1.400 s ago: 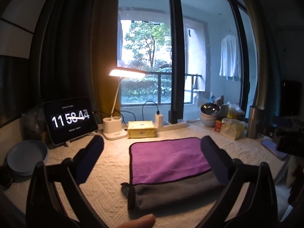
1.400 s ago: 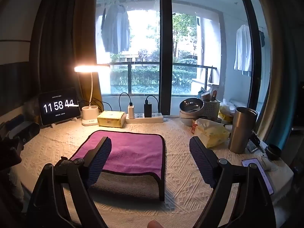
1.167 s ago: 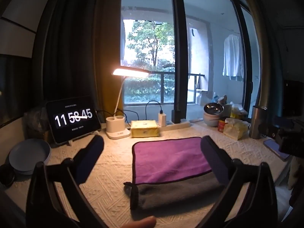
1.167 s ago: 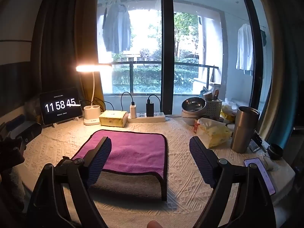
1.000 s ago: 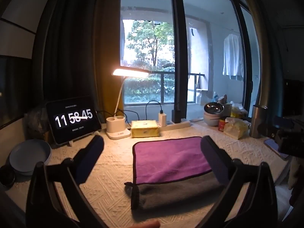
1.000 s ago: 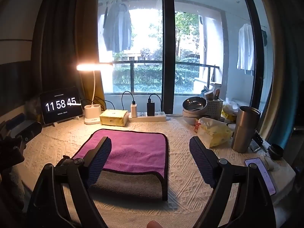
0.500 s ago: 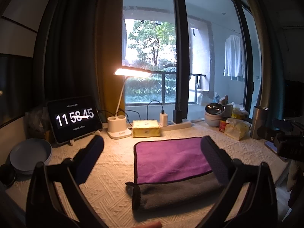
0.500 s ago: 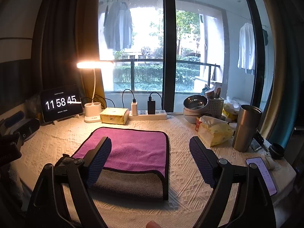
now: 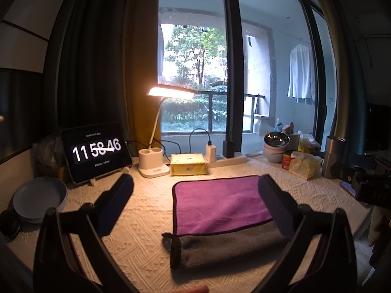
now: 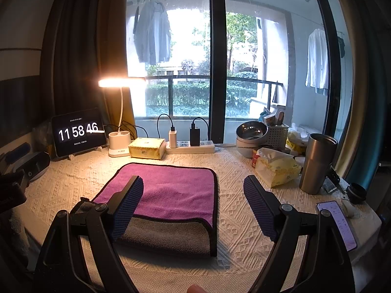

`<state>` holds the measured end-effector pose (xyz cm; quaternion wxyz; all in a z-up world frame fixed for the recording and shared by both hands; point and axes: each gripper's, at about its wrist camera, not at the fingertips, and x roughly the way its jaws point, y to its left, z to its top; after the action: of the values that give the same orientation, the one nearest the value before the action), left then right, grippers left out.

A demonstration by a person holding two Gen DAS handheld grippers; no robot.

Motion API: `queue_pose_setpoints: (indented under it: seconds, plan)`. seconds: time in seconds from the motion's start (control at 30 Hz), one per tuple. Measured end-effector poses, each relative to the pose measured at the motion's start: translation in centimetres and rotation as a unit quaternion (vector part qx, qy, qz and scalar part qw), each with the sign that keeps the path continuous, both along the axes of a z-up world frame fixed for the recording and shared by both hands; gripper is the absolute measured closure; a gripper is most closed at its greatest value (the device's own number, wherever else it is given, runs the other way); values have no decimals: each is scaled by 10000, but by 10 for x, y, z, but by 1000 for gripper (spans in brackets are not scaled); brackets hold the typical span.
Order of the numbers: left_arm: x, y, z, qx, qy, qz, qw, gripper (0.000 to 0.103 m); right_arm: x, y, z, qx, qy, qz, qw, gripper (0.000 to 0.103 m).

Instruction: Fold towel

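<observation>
A towel [image 9: 220,205], purple on top with a grey underside and black trim, lies folded on the cream tablecloth; its grey layer [image 9: 232,246] sticks out at the near edge. It also shows in the right wrist view [image 10: 171,193]. My left gripper [image 9: 195,190] is open and empty, held above the table, its right finger over the towel's right side. My right gripper [image 10: 193,188] is open and empty, its left finger over the towel's near left part.
At the back stand a clock tablet [image 9: 95,151], a lit desk lamp [image 9: 154,163], a yellow box [image 9: 187,164] and a power strip [image 10: 190,146]. Plates [image 9: 39,197] sit far left. At right are bowls [image 10: 251,131], a tissue pack [image 10: 276,168], a steel tumbler [image 10: 315,163] and a phone [image 10: 339,222].
Both grippers stay open and almost still, with only a slight drift of view. The towel has not moved. The clock went from 11:58:44 to 11:58:46.
</observation>
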<state>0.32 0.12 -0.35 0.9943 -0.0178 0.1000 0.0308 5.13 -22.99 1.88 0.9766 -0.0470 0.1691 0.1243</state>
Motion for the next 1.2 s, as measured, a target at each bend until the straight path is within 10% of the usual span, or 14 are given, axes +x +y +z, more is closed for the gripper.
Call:
queue_pose_setpoints:
  seconds: [1.2]
  plan:
    - [-3, 1, -3, -21, 29, 0, 10000, 1, 1, 0, -2, 6, 23, -2, 10000, 17]
